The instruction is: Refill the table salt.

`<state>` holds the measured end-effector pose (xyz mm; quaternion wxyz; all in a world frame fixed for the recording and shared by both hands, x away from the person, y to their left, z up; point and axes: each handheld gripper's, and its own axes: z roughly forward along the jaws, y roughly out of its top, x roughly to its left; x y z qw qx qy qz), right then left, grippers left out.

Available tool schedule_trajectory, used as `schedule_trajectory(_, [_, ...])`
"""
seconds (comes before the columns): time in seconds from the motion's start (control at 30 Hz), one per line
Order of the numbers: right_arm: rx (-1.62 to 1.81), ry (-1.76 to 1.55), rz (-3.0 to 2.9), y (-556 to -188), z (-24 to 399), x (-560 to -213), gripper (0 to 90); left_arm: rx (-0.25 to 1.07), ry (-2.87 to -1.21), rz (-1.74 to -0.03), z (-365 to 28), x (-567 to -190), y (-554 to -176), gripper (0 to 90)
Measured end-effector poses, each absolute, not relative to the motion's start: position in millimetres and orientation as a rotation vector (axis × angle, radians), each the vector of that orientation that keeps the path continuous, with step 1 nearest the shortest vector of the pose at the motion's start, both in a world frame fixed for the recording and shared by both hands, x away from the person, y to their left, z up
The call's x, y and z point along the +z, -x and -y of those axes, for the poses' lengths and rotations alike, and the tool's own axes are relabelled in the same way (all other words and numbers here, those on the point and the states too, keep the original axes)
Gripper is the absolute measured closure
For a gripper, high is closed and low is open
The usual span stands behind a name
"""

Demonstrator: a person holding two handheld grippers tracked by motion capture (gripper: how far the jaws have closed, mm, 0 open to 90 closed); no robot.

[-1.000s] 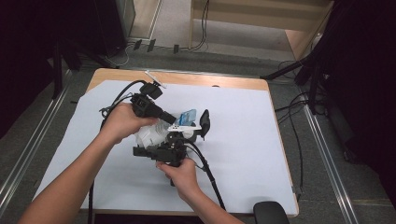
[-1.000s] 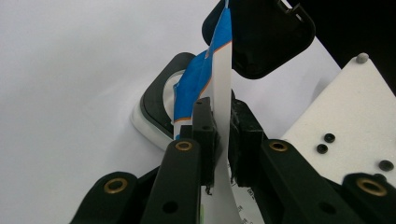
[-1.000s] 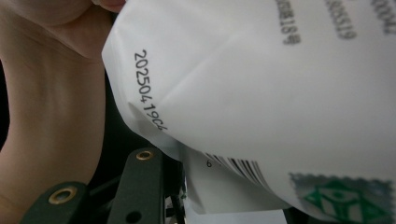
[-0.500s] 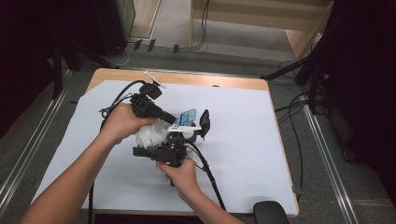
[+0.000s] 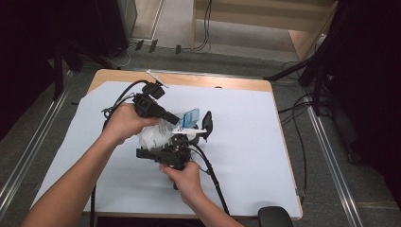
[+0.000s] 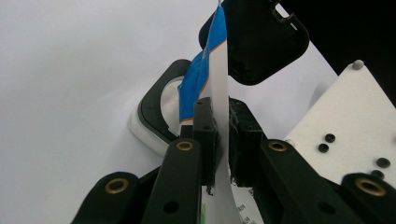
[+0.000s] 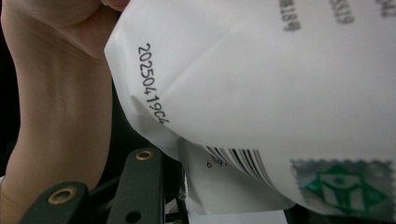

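The left gripper [image 6: 223,140] is clamped on the thin top edge of a white packet [image 6: 220,93] with a blue printed corner; in the left gripper view its two black jaws pinch the flat seam between them, and the seam rises straight up out of the pads. In the high view the left hand [image 5: 124,122] wraps the body of that gripper just left of the table's middle, the forearm coming in from the near left and the jaws pointing right, toward the packet's blue end [image 5: 190,116].

The right gripper [image 5: 177,142] sits just nearer, directly below the packet [image 5: 156,135], with the right hand [image 5: 182,174] gripping its handle from the near side and the wrist bent upward. In the right gripper view the white packet [image 7: 261,88], printed with a date code, a barcode and a green mark, lies close over the jaws and its lower edge runs down between them; whether the pads press on it I cannot tell. The other hand [image 7: 60,88] shows at the left of that view.

A black rounded piece [image 5: 207,124] lies just right of the packet. Cables [image 5: 210,175] trail from both grippers toward the near edge. All this is on a white sheet [image 5: 246,156] covering a wooden table [image 5: 227,82], whose bare far strip shows. Grey floor, metal rails and dark stands surround the table.
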<state>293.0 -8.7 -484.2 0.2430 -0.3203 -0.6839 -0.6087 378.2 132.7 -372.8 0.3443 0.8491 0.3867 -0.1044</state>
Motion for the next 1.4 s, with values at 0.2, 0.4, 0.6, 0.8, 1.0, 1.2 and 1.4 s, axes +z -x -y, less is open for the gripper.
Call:
schedule_trajectory(0.2, [-1.671, 0.873, 1.852, -293.1, 9.7, -482.9, 62.6, -0.274, -2.201, -1.013, -132.3, -370.4, -379.0, 84.8])
schedule_trajectory(0.4, [-1.666, 0.874, 1.858, -292.2, 9.0, -483.1, 62.9, -0.281, -2.22, -1.017, -132.8, -370.4, -380.1, 87.2])
schedule_trajectory(0.6, [-1.658, 0.872, 1.845, -292.0, 8.0, -483.5, 63.0, -0.267, -2.218, -1.024, -134.0, -370.2, -379.8, 87.8])
schedule_trajectory(0.8, [-1.659, 0.874, 1.814, -293.2, 8.3, -483.5, 63.0, -0.273, -2.211, -1.03, -134.1, -368.4, -381.1, 87.7])
schedule_trajectory(1.0, [-1.662, 0.875, 1.803, -293.9, 8.4, -483.0, 63.0, -0.272, -2.225, -1.031, -130.3, -367.1, -381.1, 87.2])
schedule_trajectory(1.2, [-1.66, 0.881, 1.823, -294.3, 9.4, -482.1, 62.8, -0.27, -2.245, -1.022, -125.7, -368.0, -382.3, 87.3])
schedule_trajectory(1.4, [-1.671, 0.869, 1.845, -293.9, 8.9, -480.8, 61.5, -0.279, -2.225, -1.032, -127.7, -367.6, -382.1, 87.1])
